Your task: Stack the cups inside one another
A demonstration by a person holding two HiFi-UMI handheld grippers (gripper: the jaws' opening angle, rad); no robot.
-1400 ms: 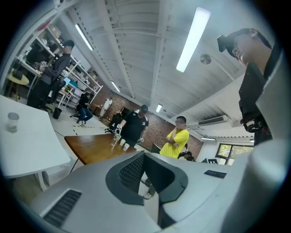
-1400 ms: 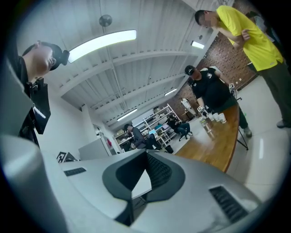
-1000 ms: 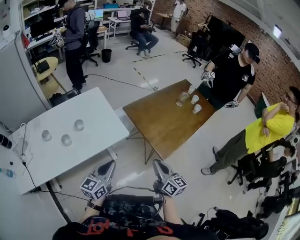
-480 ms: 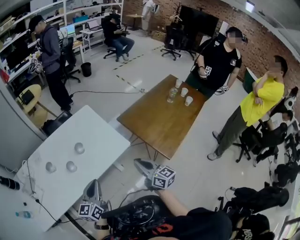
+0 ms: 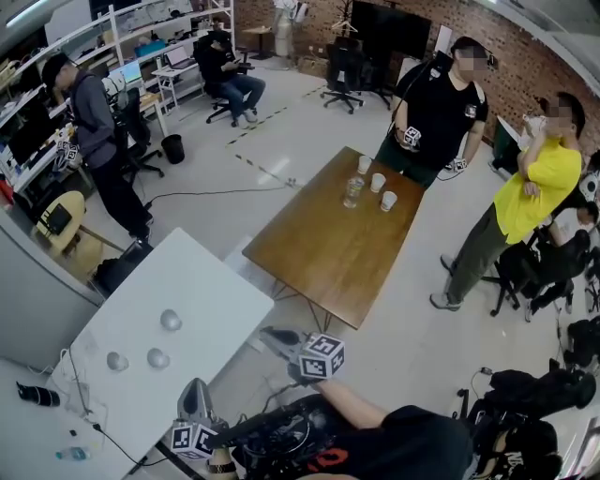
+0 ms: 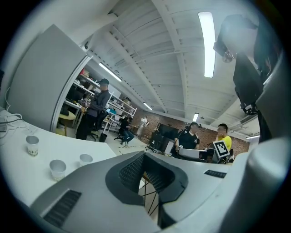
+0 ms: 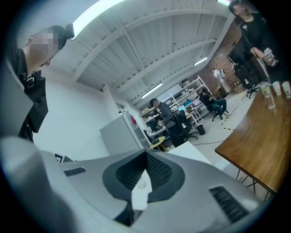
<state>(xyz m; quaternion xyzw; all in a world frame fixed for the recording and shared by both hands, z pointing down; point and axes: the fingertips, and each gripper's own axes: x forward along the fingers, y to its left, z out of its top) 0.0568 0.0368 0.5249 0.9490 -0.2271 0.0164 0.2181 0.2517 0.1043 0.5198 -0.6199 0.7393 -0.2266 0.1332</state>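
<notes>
White table holds three cups; my left gripper and right gripper both have jaws pressed together, empty.

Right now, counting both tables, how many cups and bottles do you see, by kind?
White-table cups: 3
Wooden-table cups: 3
Bottle: 1
Total: 7

Lab/office space, open-plan: brick wall at back, metal shelving w/ gear, desks w/ monitors, swivel chairs, cable across the floor.
</notes>
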